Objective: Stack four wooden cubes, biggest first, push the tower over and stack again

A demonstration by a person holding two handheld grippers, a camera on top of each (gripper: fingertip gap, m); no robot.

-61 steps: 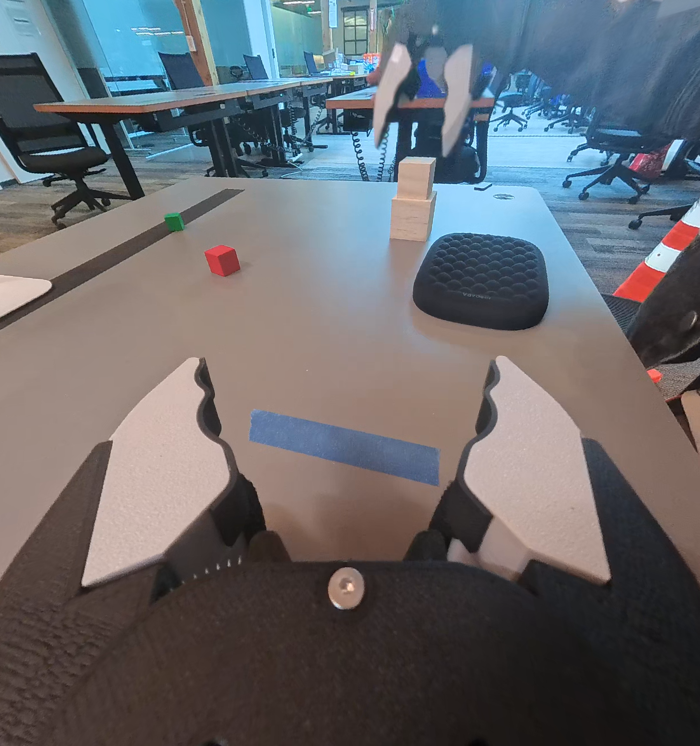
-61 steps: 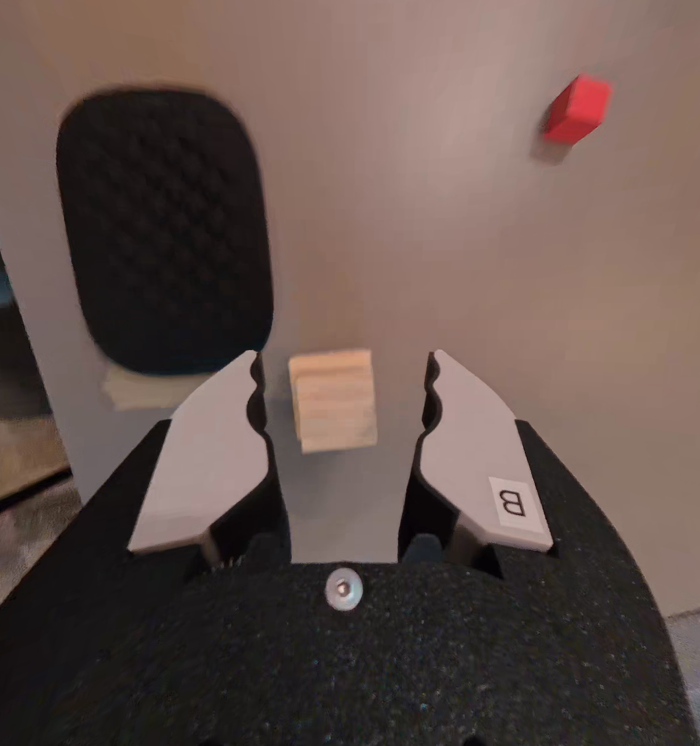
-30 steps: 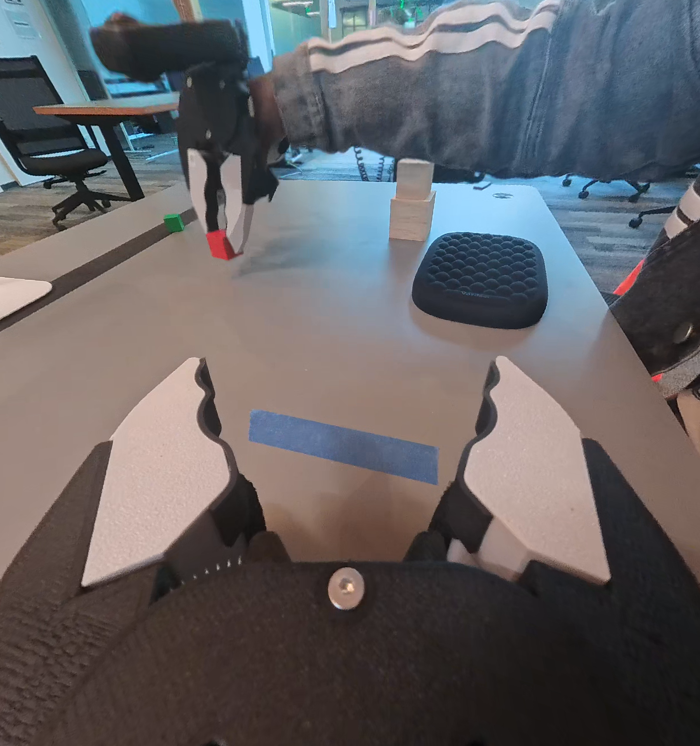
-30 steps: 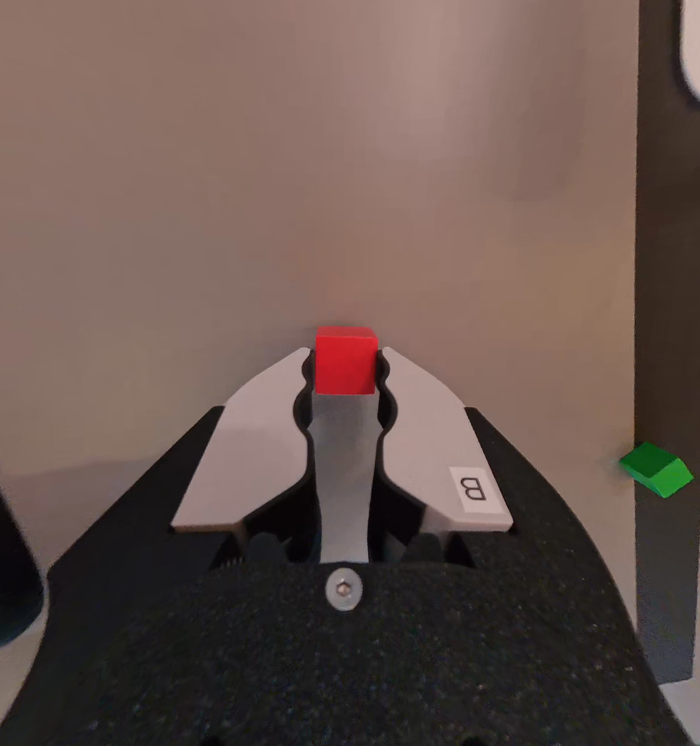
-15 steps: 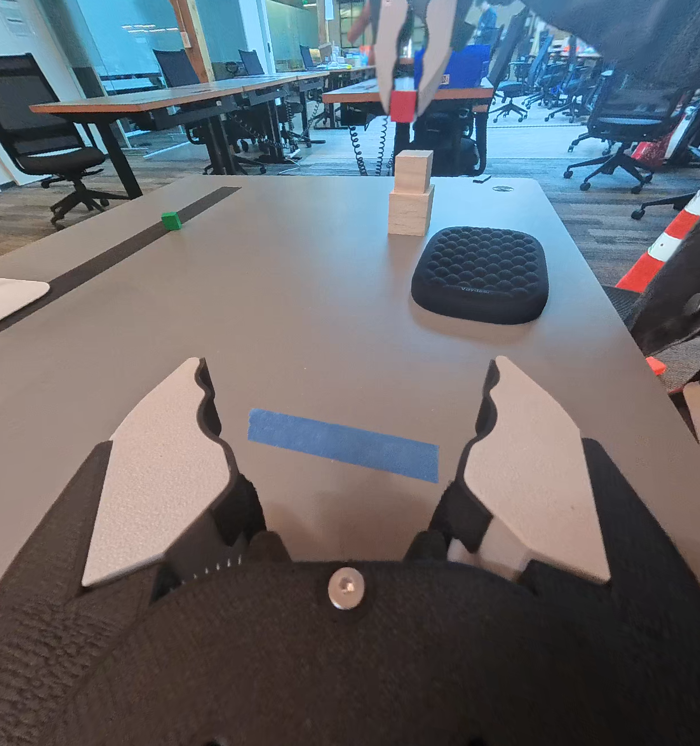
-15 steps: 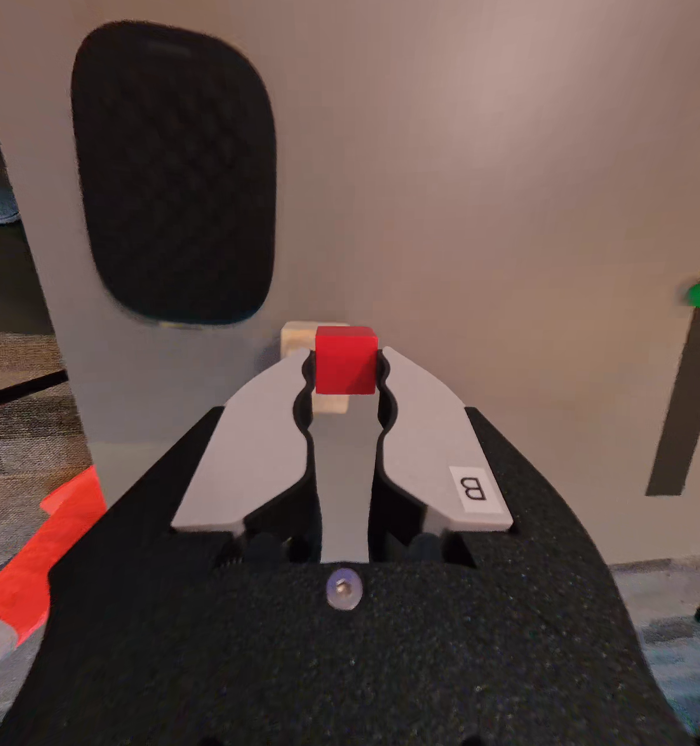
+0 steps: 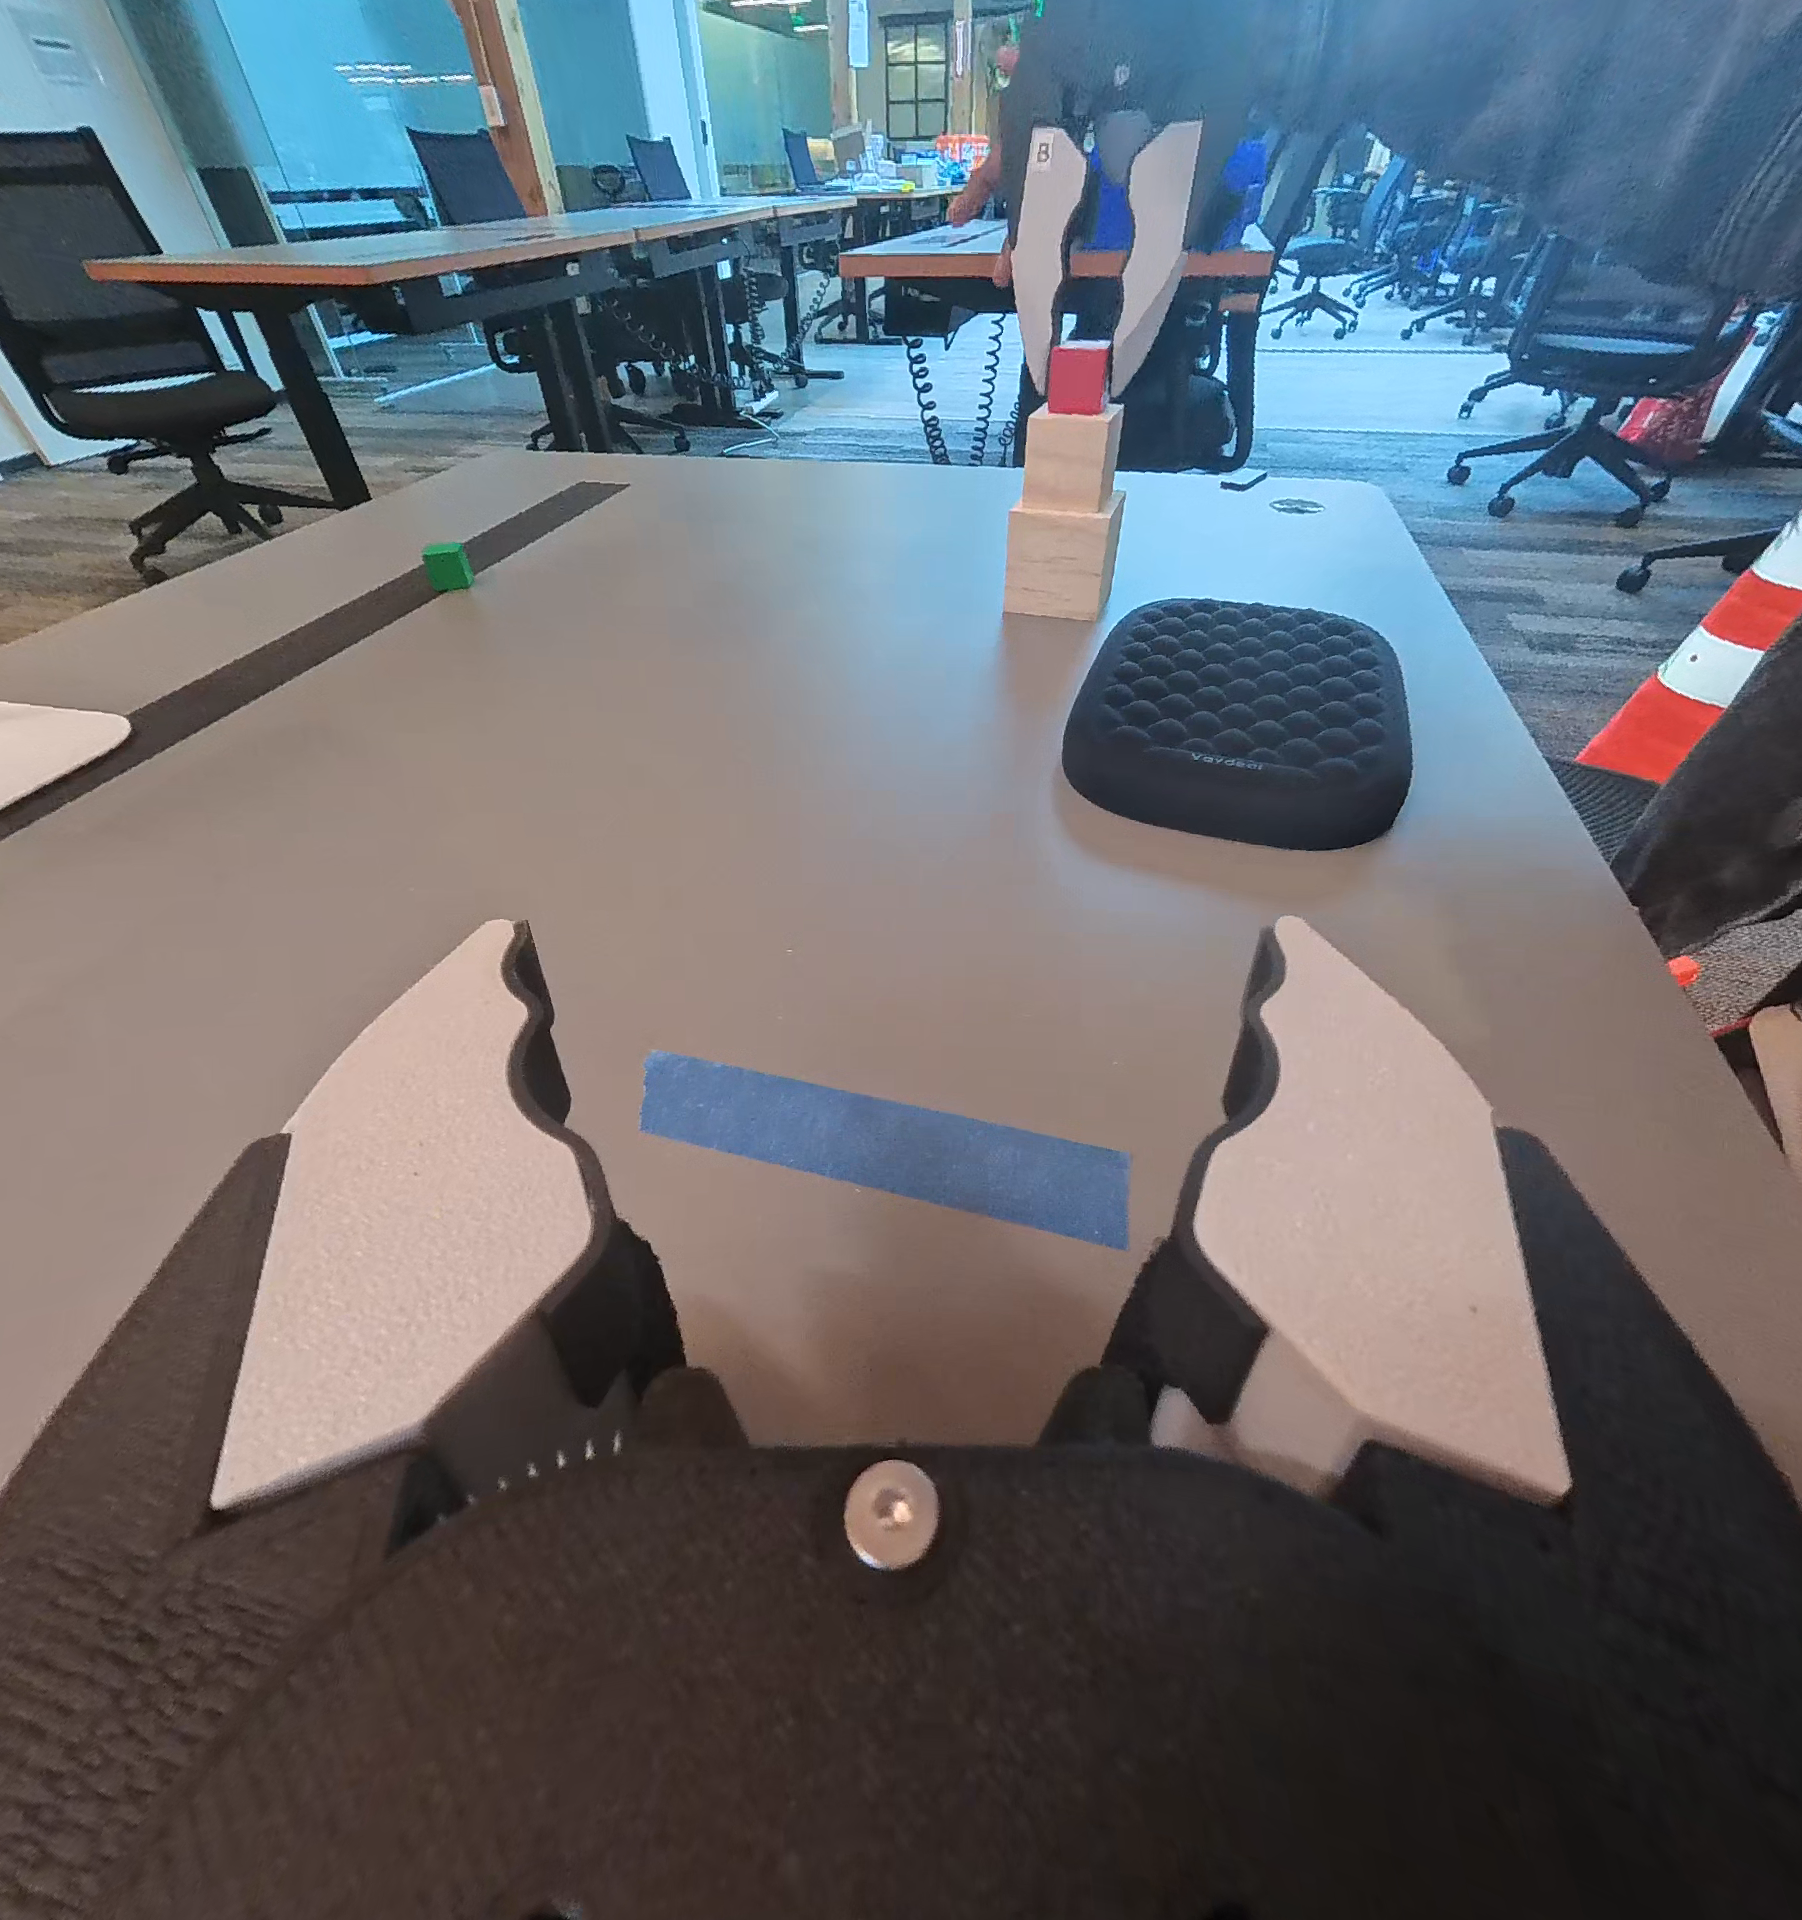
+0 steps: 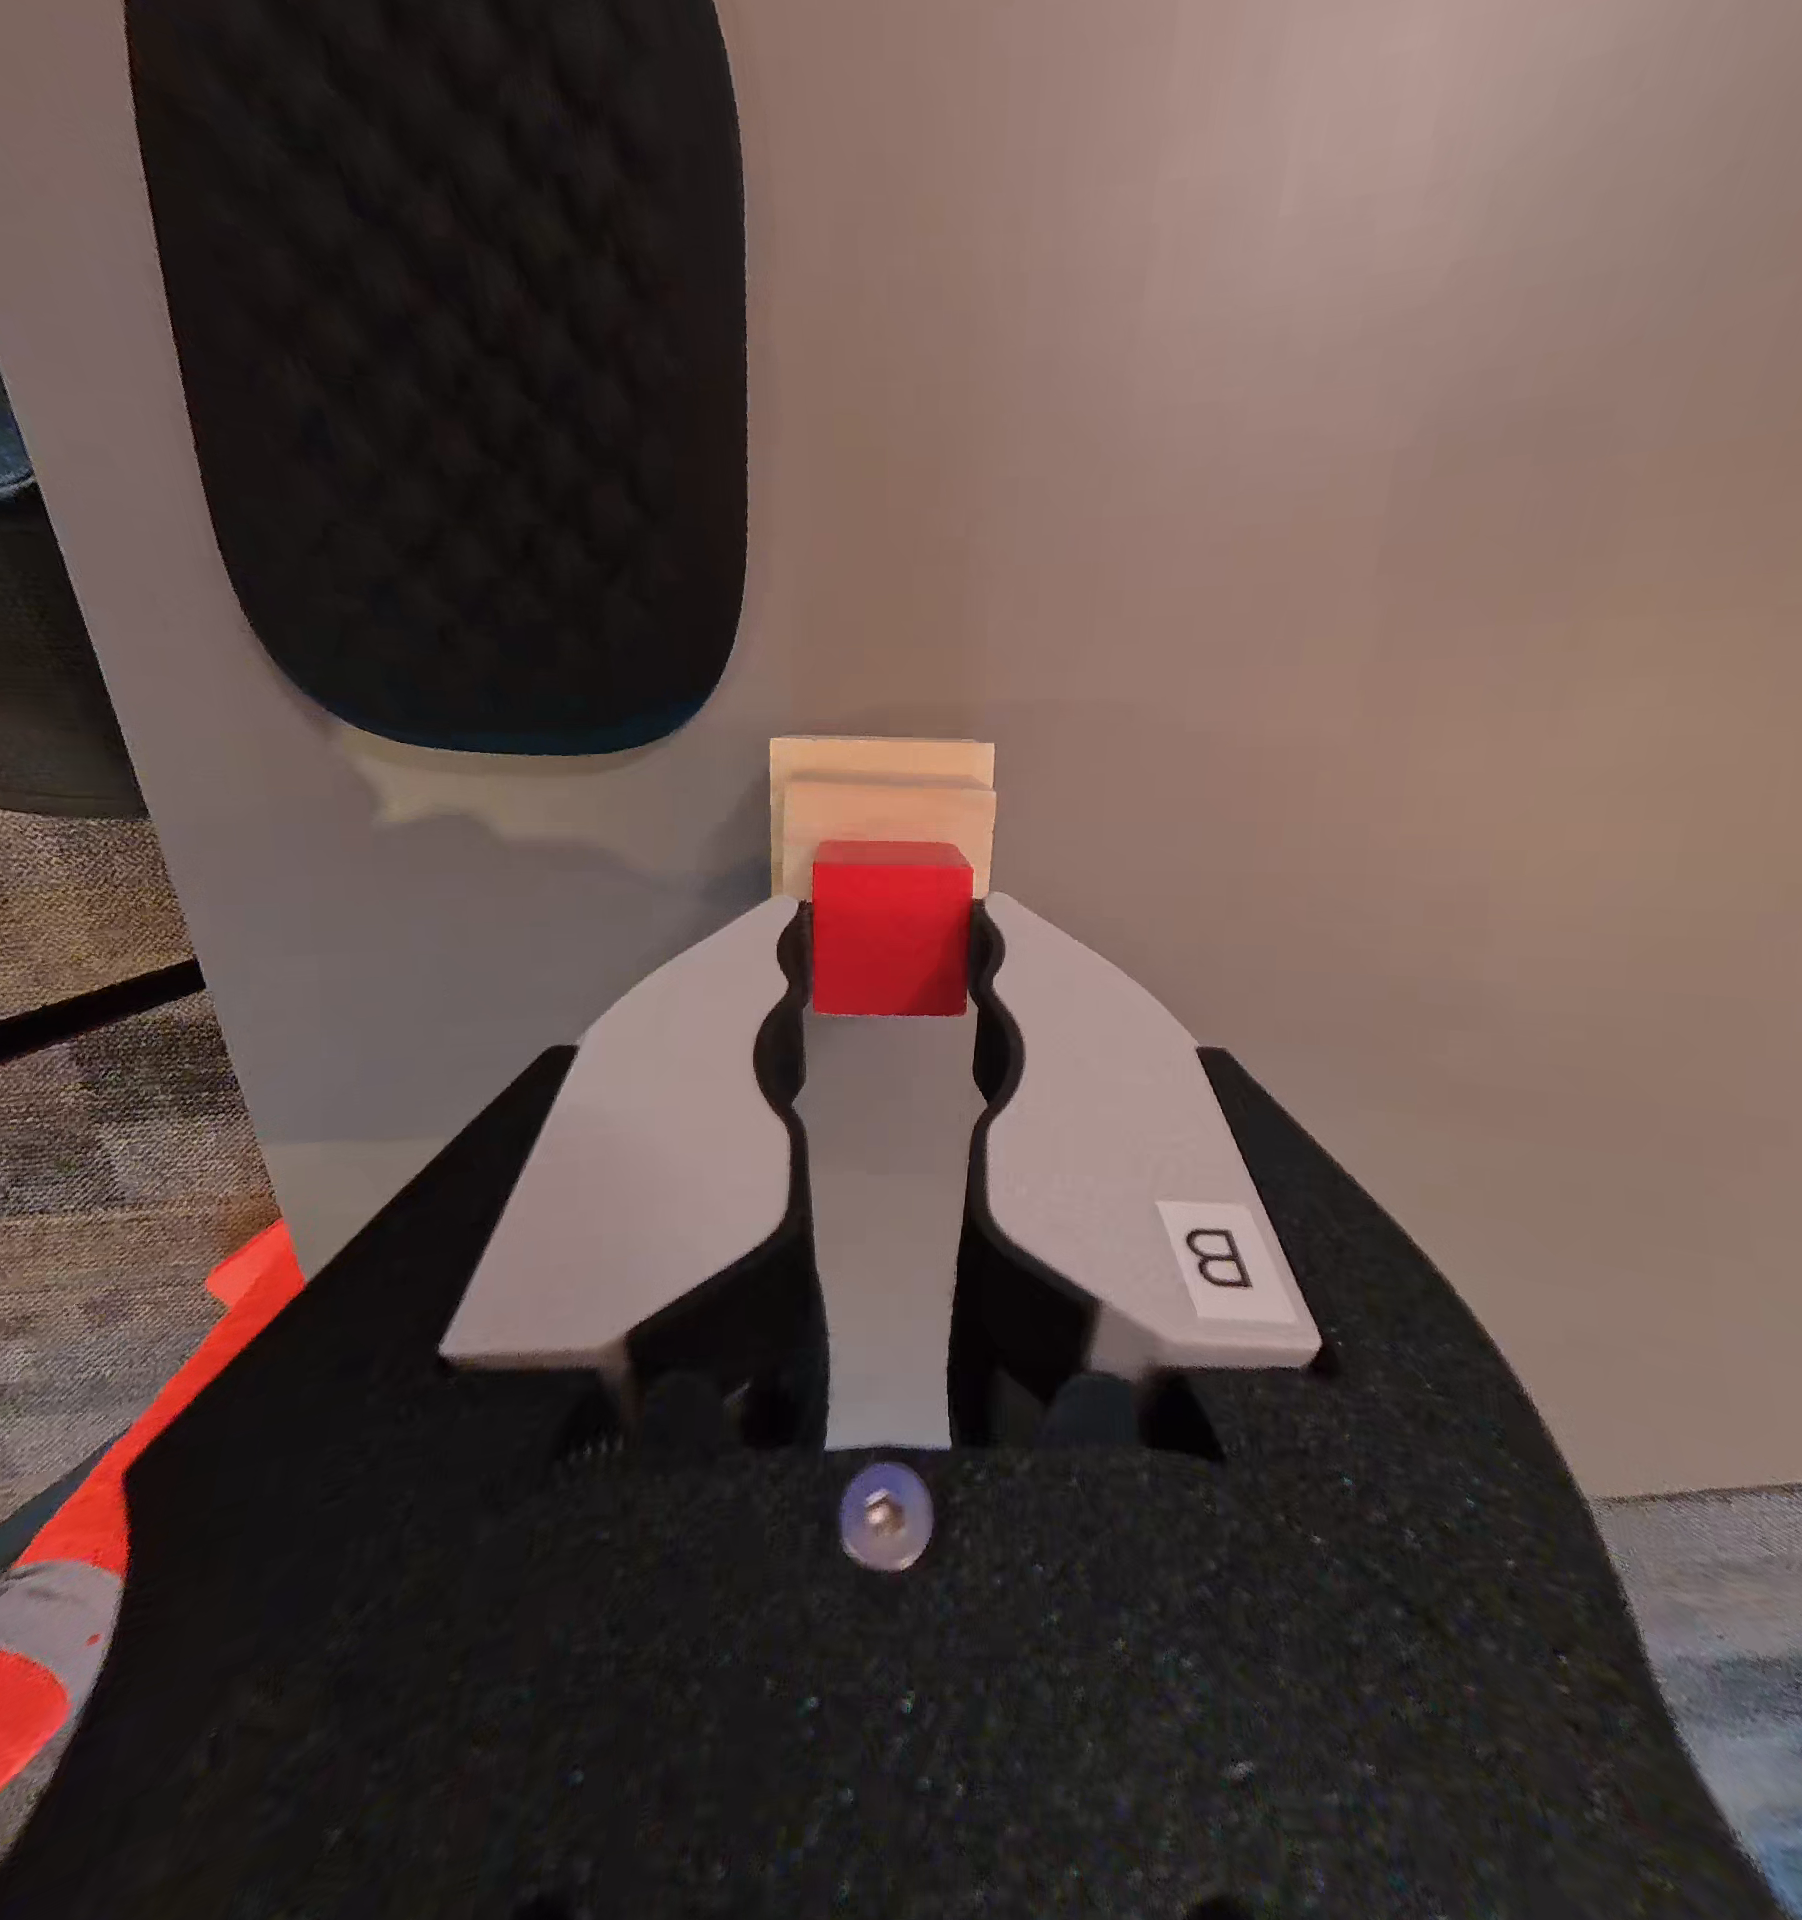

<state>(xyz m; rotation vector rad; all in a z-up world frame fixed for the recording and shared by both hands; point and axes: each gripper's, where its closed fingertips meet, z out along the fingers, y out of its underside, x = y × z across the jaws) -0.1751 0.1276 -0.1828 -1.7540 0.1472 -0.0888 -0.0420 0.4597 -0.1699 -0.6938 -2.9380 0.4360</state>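
Observation:
My right gripper (image 8: pixel 889 914) is shut on a small red cube (image 8: pixel 889 930), both pads pressed on its sides. It holds the cube right on top of a stack of two pale wooden cubes (image 8: pixel 886 805). In the left wrist view the right gripper (image 7: pixel 1079 358) points down with the red cube (image 7: pixel 1076 379) at the top of the two-cube stack (image 7: pixel 1063 509) at the far side of the grey table (image 7: pixel 772 779). A small green cube (image 7: pixel 447 567) lies at the far left on a dark strip. My left gripper (image 7: pixel 892 966) is wide open and empty, low over the near table.
A black padded rest (image 7: pixel 1240 727) lies just right of the stack, also in the right wrist view (image 8: pixel 440 353). A blue tape strip (image 7: pixel 881 1143) lies between my left fingers. An orange-and-white cone (image 7: pixel 1728 634) stands off the right edge. A white pad (image 7: pixel 14 753) lies at left.
My right gripper closed on the red cube at the left of the table, lifted it, carried it over the stack and lowered it onto the top cube. The left gripper has not moved.

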